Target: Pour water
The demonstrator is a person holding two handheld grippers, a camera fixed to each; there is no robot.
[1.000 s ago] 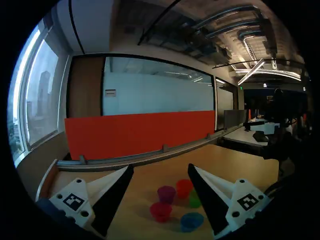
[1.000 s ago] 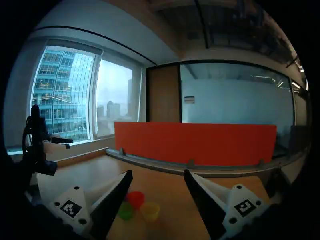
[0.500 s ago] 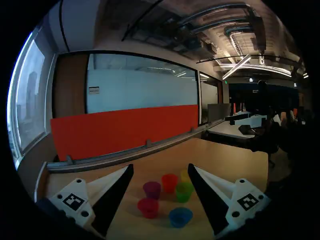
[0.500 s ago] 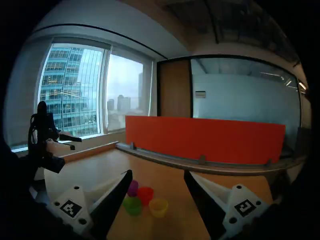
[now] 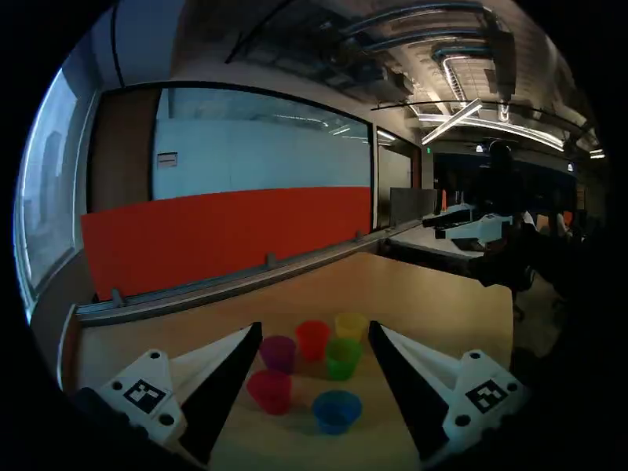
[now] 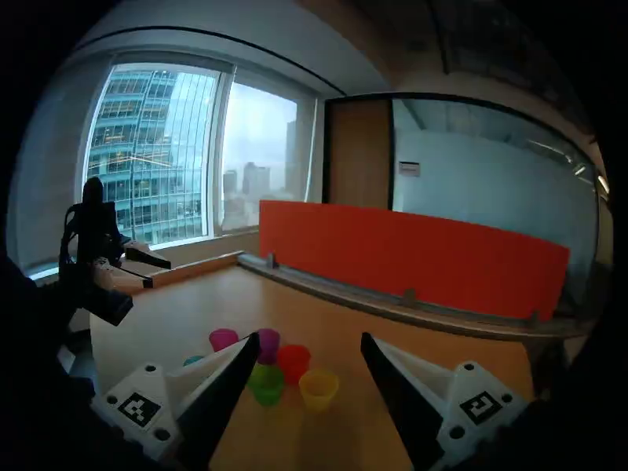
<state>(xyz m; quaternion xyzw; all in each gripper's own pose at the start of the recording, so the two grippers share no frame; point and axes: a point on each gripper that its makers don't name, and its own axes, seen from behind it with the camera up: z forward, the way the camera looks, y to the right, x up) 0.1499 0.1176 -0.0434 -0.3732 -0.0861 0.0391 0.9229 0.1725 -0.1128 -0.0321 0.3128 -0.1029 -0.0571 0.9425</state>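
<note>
The left gripper (image 5: 314, 325) stood with its fingers spread wide and nothing between them, and the right gripper (image 6: 310, 337) was the same, open and empty. Just ahead of both, low between the fingertips, a tight cluster of small coloured cups (image 5: 312, 341) sat on the wooden table (image 5: 439, 298). From the left gripper the blue cup (image 5: 336, 410) and pink cup (image 5: 269, 391) were nearest. From the right gripper the yellow cup (image 6: 319, 390) and green cup (image 6: 267, 383) came first. I could not tell which of them held water. They looked like thin plastic, so I judged them light, smooth, and easy to squash or tip. I would have taken one across its wall at about mid-height with a gentle squeeze. A cup on the cluster's edge seemed the best choice, since the neighbours stood nearly touching and left little room for a finger.
</note>
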